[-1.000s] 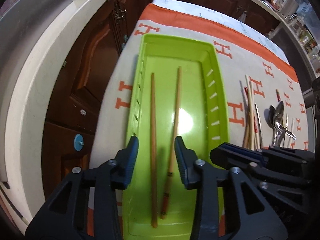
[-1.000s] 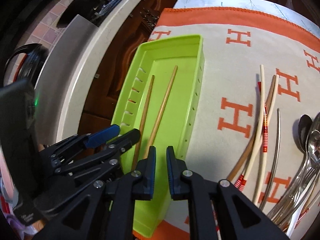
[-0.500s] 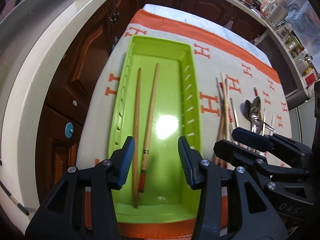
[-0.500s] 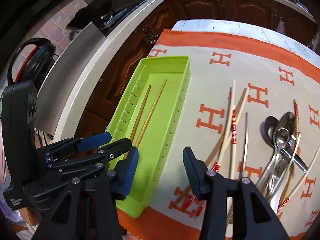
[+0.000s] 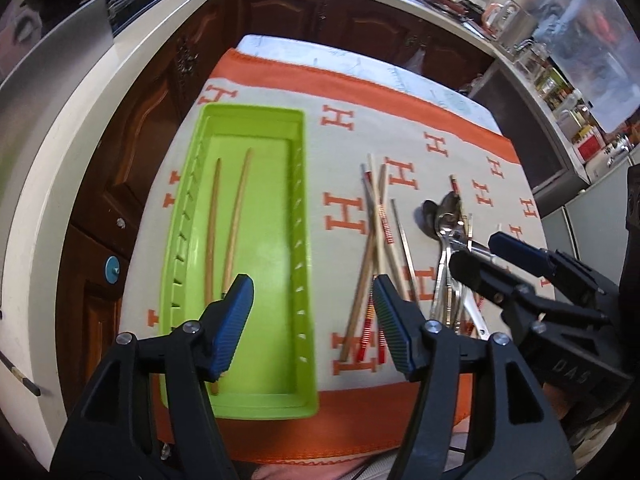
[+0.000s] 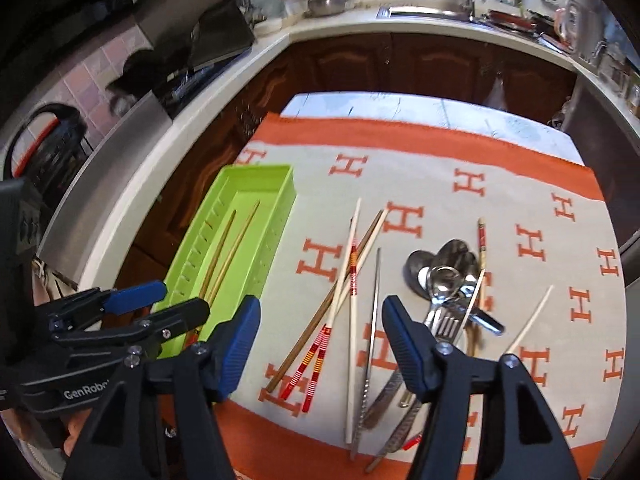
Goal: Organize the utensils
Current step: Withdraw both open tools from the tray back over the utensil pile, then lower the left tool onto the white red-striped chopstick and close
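Both jaws spread wide, grasping nothing. Left gripper (image 5: 310,320) hovering over green tray's (image 5: 304,264) right wall, two wooden chopsticks (image 5: 224,224) inside. Right gripper (image 6: 320,344) above loose chopsticks (image 6: 344,292) on cloth-covered surface (image 6: 440,200).

tray chopsticks (image 5: 212,240): near ends hidden behind left tongs (image 5: 312,320) | cutlery heap (image 6: 444,312): handles overlapped, count unclear
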`<state>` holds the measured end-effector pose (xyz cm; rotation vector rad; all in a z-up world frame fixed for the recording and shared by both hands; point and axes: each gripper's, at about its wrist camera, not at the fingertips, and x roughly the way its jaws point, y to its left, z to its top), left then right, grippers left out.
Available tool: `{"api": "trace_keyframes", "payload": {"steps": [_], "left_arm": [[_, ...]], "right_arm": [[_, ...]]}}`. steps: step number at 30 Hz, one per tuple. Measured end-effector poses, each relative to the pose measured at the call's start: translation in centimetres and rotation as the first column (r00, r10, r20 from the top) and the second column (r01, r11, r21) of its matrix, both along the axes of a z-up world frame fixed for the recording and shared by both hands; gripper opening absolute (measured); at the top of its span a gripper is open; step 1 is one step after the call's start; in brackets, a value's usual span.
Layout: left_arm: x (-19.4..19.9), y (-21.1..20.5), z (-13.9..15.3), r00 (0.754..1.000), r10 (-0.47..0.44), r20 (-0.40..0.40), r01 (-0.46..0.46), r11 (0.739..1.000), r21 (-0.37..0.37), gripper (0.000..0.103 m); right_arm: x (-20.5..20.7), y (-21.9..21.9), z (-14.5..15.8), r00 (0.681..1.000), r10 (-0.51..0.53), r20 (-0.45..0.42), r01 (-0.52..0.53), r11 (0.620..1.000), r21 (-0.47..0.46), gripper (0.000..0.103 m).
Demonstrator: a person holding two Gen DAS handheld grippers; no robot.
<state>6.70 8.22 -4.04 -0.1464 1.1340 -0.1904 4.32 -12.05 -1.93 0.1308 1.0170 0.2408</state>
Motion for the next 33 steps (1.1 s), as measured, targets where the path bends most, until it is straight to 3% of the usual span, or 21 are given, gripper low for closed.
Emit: {"api": "trace_keyframes", "payload": {"steps": [5,10,15,18,27,33], "left_arm": [[-0.7,-1.6,1.3,0.999,0.001,0.052,-0.001,1.0,0.002,0.059],[-1.4,-3.6,2.9,0.99,-0.045,0.137,0.038,0.998,0.052,0.059],[-1.6,-5.2,2.9,0.982,-0.098,0.161,0.088,0.994,0.069,0.059],[-1.5,-5.9,1.9,0.983,-0.122,0.137,0.114,0.992,0.062,0.059],[0.4,-6.7,-3.7,0.983,-0.177,-0.04,0.176,0.984,-0.026,0.059],[1.7,-7.4,-6.0,0.981,-0.177,-0.075,0.175,0.984,-0.031,0.059]], "right_arm": [[-1.0,-1.4,1.2,0.998,-0.043,0.053,0.047,0.996,-0.072,0.063],[-1.7,-2.0,1.2,0.997,-0.031,0.064,0.043,0.981,-0.187,0.063],[-2.8,-3.3,1.1,0.995,-0.045,0.087,0.06,0.982,-0.176,0.063],[-3.1,-4.2,0.3,0.995,-0.063,0.079,0.076,0.982,-0.176,0.063],[-3.1,-5.5,-2.2,0.994,-0.085,0.074,0.093,0.988,-0.12,0.063],[-2.0,-5.5,-5.0,0.997,-0.057,-0.056,0.049,0.991,-0.124,0.063]]}}
